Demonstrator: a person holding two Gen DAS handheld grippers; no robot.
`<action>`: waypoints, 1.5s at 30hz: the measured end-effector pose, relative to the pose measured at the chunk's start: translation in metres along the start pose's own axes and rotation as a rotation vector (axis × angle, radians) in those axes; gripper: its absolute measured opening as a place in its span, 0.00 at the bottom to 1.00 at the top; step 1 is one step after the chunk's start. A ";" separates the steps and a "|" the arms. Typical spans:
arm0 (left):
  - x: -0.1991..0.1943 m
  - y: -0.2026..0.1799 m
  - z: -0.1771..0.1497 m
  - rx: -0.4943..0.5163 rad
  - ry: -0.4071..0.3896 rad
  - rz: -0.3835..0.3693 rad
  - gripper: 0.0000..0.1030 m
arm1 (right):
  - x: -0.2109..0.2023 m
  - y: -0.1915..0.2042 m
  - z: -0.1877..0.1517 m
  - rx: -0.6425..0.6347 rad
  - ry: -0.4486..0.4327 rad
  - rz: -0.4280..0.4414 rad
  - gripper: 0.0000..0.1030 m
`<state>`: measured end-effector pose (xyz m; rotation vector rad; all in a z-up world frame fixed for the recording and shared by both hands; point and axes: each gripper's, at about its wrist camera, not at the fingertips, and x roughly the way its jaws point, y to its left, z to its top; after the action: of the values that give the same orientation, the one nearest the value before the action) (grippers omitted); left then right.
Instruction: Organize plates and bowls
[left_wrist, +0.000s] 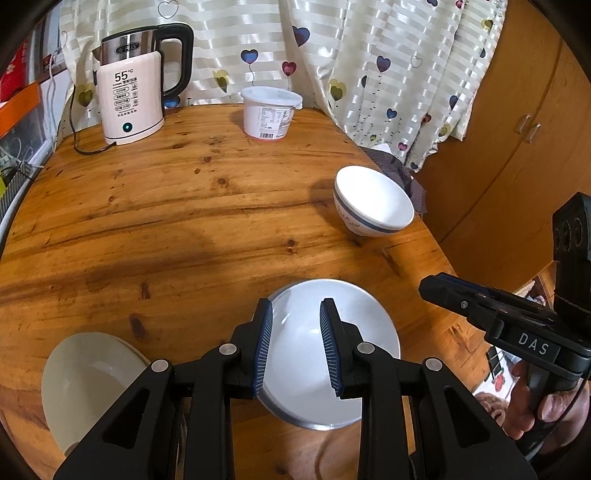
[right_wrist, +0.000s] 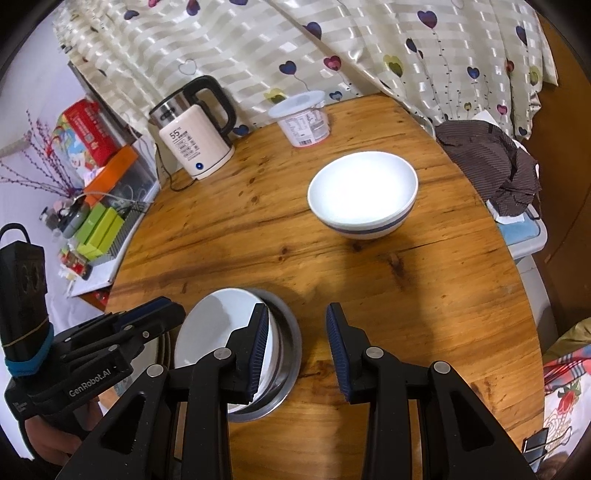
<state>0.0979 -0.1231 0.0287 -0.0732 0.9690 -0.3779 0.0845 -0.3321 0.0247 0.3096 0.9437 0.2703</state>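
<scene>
A round wooden table (left_wrist: 184, 206) stands before a curtain (left_wrist: 369, 55) with hearts. At its far left is a kettle (left_wrist: 129, 92), then a plastic tub (left_wrist: 271, 112). The left tongs (left_wrist: 295, 343) hang tilted down over the white plate (left_wrist: 347, 387) – pads spread, nothing between them. This plate lies in a metal dish (right_wrist: 284, 369). The right tongs (right_wrist: 297, 350) are spread too, over bare wood beside the dish. A cream plate (left_wrist: 88, 380) lies at near left; a blue-banded bowl (right_wrist: 364, 194) stands empty further right.

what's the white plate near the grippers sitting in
The white plate rests inside a shallow metal dish. Only the dish's right wall and rim show; the plate covers its floor.
</scene>
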 end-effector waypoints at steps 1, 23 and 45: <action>0.001 0.000 0.001 0.001 0.001 -0.001 0.27 | 0.000 -0.001 0.001 0.002 -0.001 -0.002 0.31; 0.032 -0.004 0.033 0.001 0.048 -0.047 0.27 | 0.011 -0.030 0.024 0.055 -0.015 -0.031 0.36; 0.084 -0.021 0.089 0.002 0.124 -0.149 0.27 | 0.040 -0.080 0.070 0.134 -0.030 -0.110 0.36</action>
<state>0.2066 -0.1811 0.0178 -0.1215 1.0892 -0.5256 0.1720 -0.4012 0.0032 0.3819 0.9474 0.1013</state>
